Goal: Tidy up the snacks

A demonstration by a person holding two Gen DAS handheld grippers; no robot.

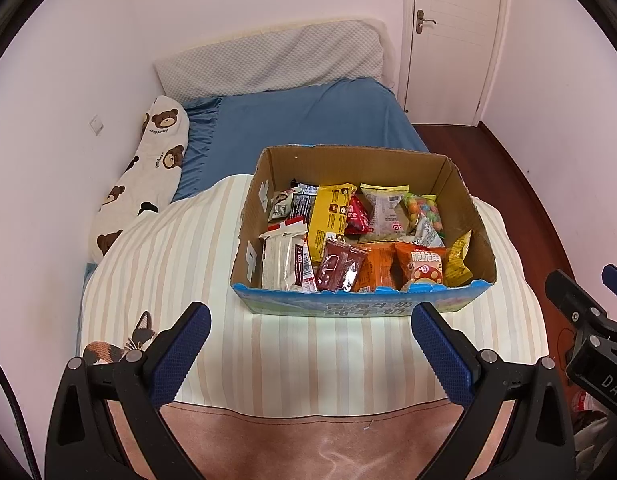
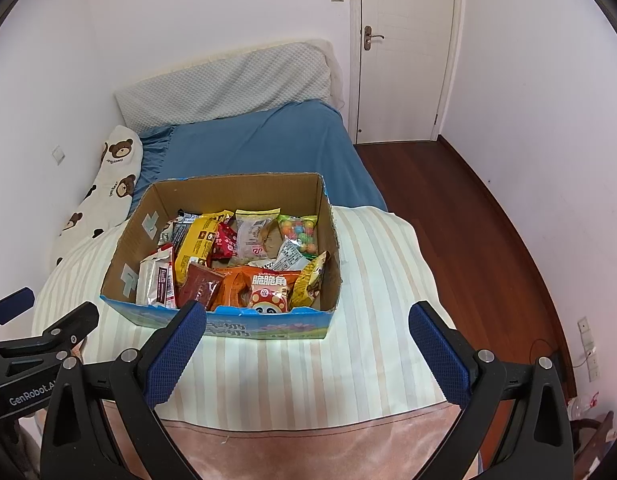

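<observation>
Snacks (image 1: 340, 232) in box (image 1: 348, 164); box on bed (image 1: 308, 112)

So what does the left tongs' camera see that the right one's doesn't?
Only the left wrist view shows the cat print on the striped quilt and the right tongs at its right edge. Only the right wrist view shows wall sockets by the floor and the left tongs at its left edge. Both show the cardboard box of snacks, the bear pillow, the blue sheet and the door.
</observation>
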